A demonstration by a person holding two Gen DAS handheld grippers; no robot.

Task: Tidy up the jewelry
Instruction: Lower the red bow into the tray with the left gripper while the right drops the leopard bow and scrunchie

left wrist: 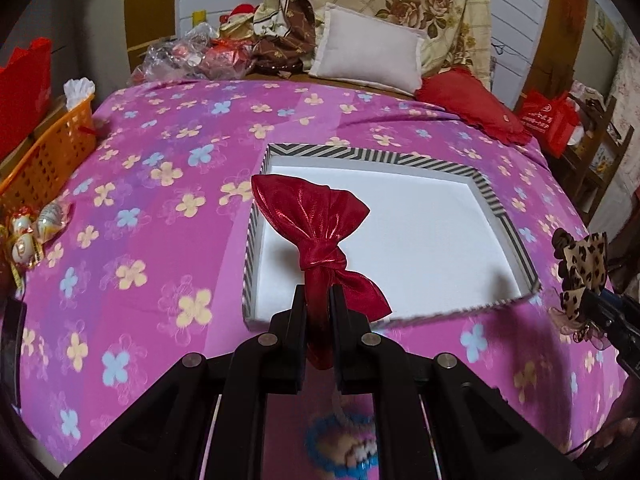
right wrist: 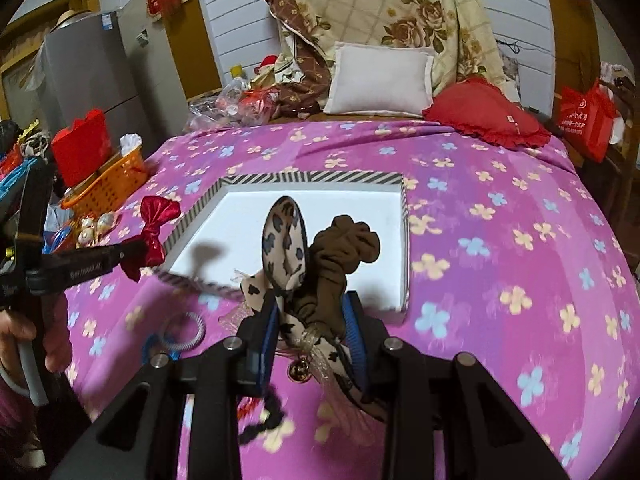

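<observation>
Left gripper (left wrist: 318,300) clamps satin red bow (left wrist: 320,224) | right gripper (right wrist: 310,312) clamps leopard-print scrunchie (right wrist: 286,240) | striped-rim tray (left wrist: 492,196)

Left gripper (left wrist: 318,300) and right gripper (right wrist: 312,320) both clamped, held side by side.

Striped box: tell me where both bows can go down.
The striped box has a bare white floor from rim to rim. Open bedspread lies left of it. Crowded: near edge, with hair ties, and by the orange basket.
</observation>
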